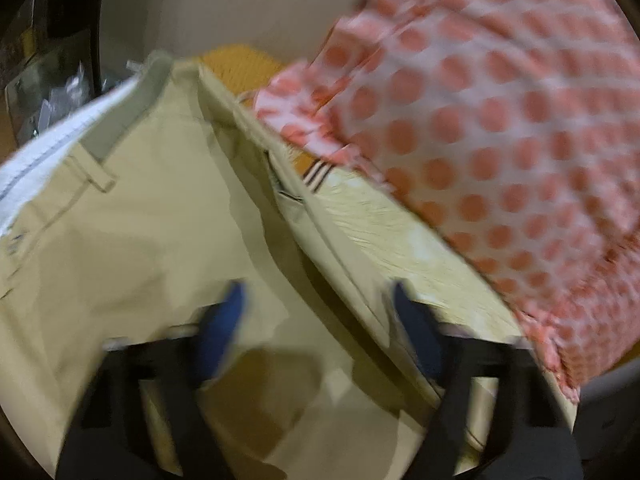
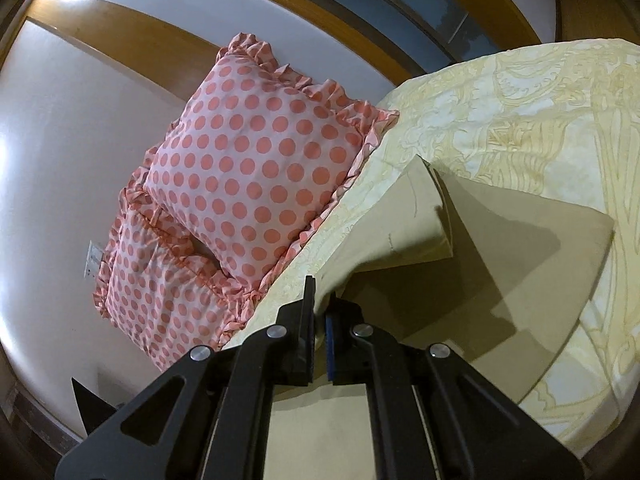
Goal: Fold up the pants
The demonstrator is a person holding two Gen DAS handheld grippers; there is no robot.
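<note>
Khaki pants (image 2: 472, 264) lie on a bed (image 2: 520, 120); right gripper (image 2: 320, 316) pinches their fabric, left gripper (image 1: 316, 300) spread wide, holding nothing.

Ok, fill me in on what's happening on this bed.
A person with a handheld gripper in each hand is folding khaki pants on a bed with a pale yellow patterned bedspread. The right gripper is shut on a pinch of the pants fabric, lifting it off the bed. The left gripper is open above the waistband end, its blue fingers spread with nothing between them. Two polka-dot pillows sit beside the pants. The left view is blurred.
</note>
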